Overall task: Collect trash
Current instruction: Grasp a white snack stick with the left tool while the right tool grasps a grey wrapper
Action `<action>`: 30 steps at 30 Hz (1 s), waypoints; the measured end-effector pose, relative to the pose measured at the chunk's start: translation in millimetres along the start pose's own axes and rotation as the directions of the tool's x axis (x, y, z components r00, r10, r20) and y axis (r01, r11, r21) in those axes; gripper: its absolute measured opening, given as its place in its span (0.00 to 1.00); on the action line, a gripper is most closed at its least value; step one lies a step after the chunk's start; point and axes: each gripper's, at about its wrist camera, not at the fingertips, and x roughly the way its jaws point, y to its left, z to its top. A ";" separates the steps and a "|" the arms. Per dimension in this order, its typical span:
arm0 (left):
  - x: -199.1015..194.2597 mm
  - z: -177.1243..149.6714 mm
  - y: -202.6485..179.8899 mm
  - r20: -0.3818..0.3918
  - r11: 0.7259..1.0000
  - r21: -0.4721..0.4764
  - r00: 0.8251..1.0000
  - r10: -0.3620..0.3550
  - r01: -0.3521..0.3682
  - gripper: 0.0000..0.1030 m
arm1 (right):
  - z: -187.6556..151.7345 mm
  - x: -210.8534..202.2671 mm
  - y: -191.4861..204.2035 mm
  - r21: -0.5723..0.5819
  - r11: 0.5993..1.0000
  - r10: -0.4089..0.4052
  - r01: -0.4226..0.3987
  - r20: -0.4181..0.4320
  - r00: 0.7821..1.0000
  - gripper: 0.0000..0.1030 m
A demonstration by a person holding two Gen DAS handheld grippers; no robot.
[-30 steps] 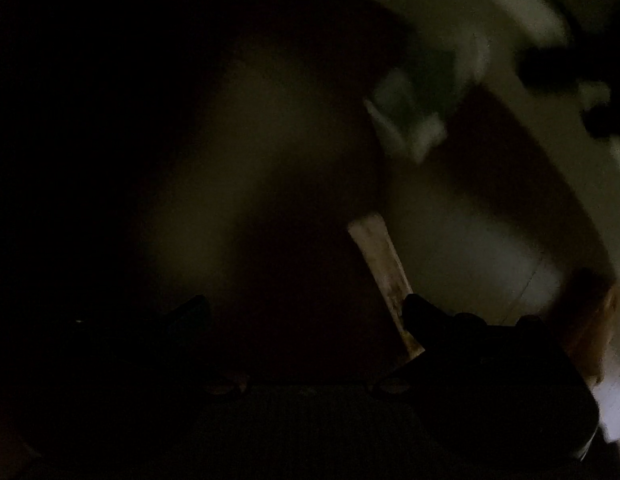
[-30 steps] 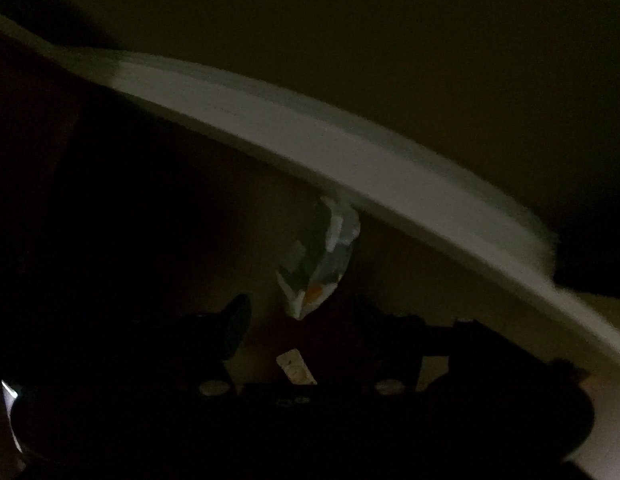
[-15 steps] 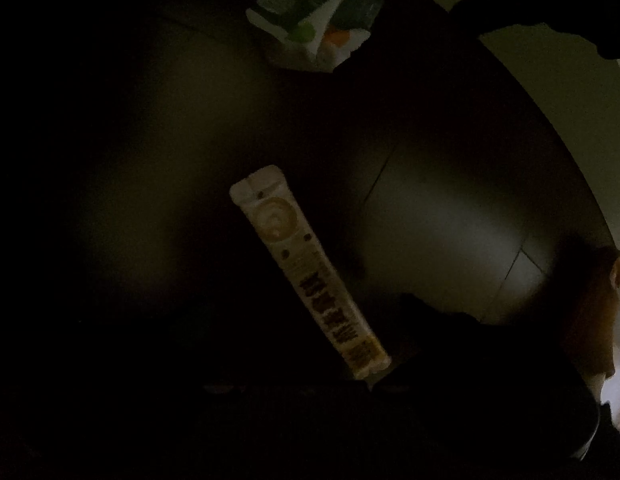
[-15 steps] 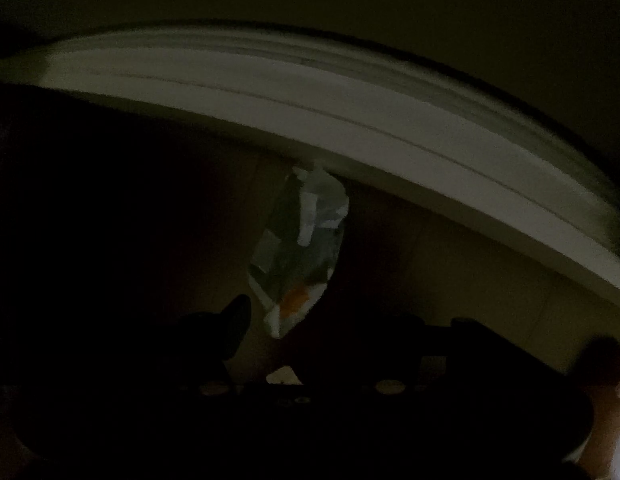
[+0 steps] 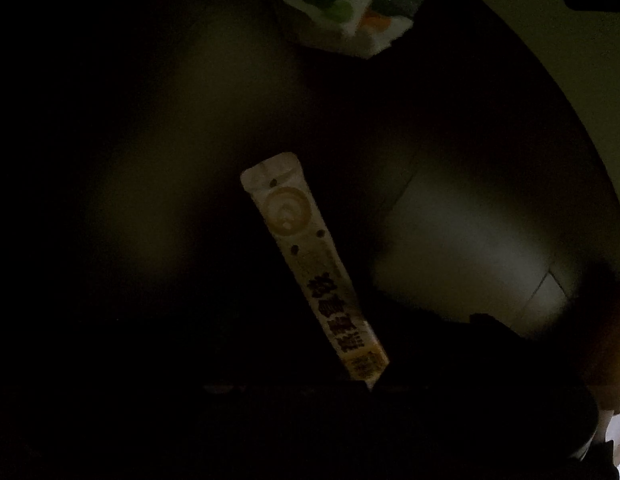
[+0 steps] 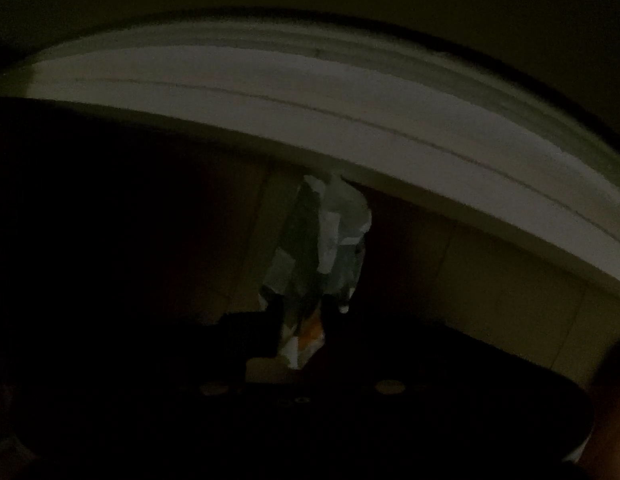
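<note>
The scene is very dark. In the left wrist view a long cream stick packet (image 5: 310,268) with dark print lies on the floor. Its near end reaches down between the fingers of my left gripper (image 5: 310,364). Those jaws are closing, but the fingers are lost in shadow and I cannot see contact. A crumpled white, green and orange wrapper (image 5: 346,20) lies at the top of that view. In the right wrist view the same crumpled wrapper (image 6: 326,240) stands against the skirting. My right gripper (image 6: 304,320) is closing, and its dark fingers pinch the wrapper's lower end.
A white skirting board (image 6: 350,112) curves across the right wrist view with a dim wall above it. The floor (image 5: 450,248) shows faint seams. A person's hand (image 5: 614,340) shows at the right edge of the left wrist view.
Both views have sunk toward the floor. The stick packet went from the lower right to the centre of the left view. The right fingers have come together onto the crumpled wrapper.
</note>
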 end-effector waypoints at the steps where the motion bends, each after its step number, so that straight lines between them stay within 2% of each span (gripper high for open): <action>1: -0.6 -1.0 -0.1 0.000 1.000 0.003 1.000 0.014 -0.014 0.50 | 1.3 -0.1 1.3 -0.002 1.000 -0.002 0.002 0.000 1.000 0.14; 5: -8.6 3.0 -0.4 0.002 0.999 -0.002 0.999 0.033 -0.033 0.25 | 0.4 2.2 4.9 -0.009 1.000 -0.001 0.001 -0.006 1.000 0.03; 13: -16.5 8.1 21.9 0.020 0.999 0.039 0.999 0.033 -0.034 0.21 | -14.4 -23.2 13.1 -0.132 0.991 -0.029 0.037 0.058 0.998 0.01; 17: -35.9 6.1 43.6 0.063 0.995 0.088 0.997 0.035 -0.040 0.21 | -32.6 -48.7 14.6 -0.211 0.975 -0.046 0.065 0.097 0.994 0.01; 20: -53.3 1.9 58.5 0.093 0.993 0.105 0.995 0.039 -0.048 0.22 | -47.8 -69.6 13.6 -0.223 0.972 -0.053 0.075 0.102 0.993 0.01; 26: -121.3 1.7 82.0 0.198 0.994 0.085 0.979 0.044 -0.062 0.22 | -77.0 -123.6 25.9 -0.273 0.958 -0.040 0.081 0.152 0.988 0.01; 30: -185.5 -4.6 96.0 0.297 0.996 0.080 0.955 0.024 -0.050 0.22 | -95.5 -177.3 46.0 -0.331 0.940 -0.017 0.086 0.206 0.978 0.01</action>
